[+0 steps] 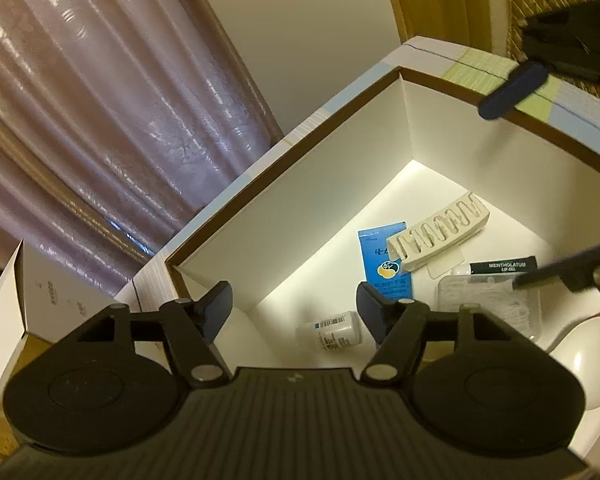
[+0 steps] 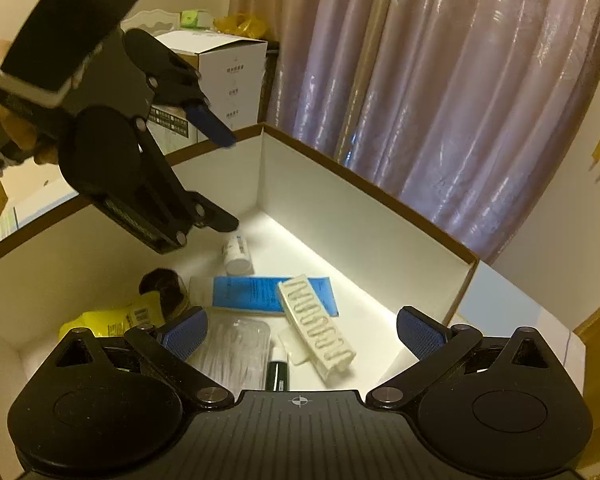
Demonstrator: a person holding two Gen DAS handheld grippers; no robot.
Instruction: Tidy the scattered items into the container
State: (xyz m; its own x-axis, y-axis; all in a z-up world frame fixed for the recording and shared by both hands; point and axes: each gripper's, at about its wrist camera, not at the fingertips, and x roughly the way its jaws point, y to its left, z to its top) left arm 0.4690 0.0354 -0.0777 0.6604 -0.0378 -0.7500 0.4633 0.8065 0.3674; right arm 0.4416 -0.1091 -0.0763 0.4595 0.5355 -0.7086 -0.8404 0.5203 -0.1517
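Note:
A white open box [image 1: 320, 184] [image 2: 364, 216] holds the items. Inside lie a small white bottle [image 1: 332, 332] [image 2: 237, 254], a blue tube [image 1: 385, 260] [image 2: 256, 290], a white slotted tray [image 1: 440, 232] [image 2: 320, 332], a clear pack of cotton swabs [image 1: 488, 304] [image 2: 236, 352], a dark lip gel package [image 1: 504, 267] [image 2: 278, 374] and a yellow packet [image 2: 112, 318] beside a dark jar [image 2: 164, 284]. My left gripper [image 1: 294, 312] [image 2: 224, 178] is open and empty above the box, over the bottle. My right gripper [image 2: 300, 332] [image 1: 512, 184] is open and empty above the box.
A pinkish curtain [image 1: 100, 100] [image 2: 440, 80] hangs behind the box. White cardboard cartons [image 2: 224, 76] [image 1: 4, 304] stand to the left. A white rounded object [image 1: 588, 360] sits at the box's right end. A woven mat [image 1: 548, 0] lies beyond.

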